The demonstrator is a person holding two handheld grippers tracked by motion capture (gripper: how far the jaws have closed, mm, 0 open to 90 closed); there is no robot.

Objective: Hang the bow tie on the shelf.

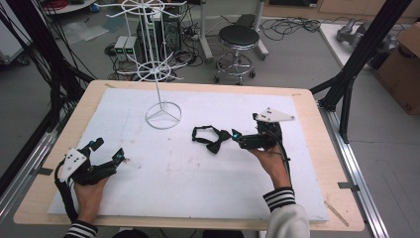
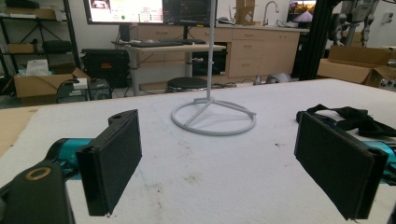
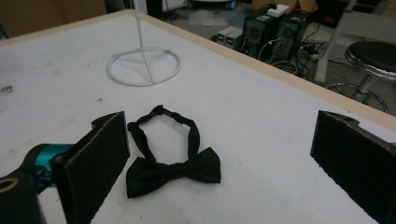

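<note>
Bow tie [image 3: 173,158] ahead of parted right fingers [image 3: 93,163]

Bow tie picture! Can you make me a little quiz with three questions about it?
1. True or false: the bow tie lies flat on the white mat.
2. Which gripper is nearer the bow tie: A) left gripper B) right gripper?
3. Fill in: the white stand has a ____-shaped base.

Key: 1 true. 2 B. 3 ring.
</note>
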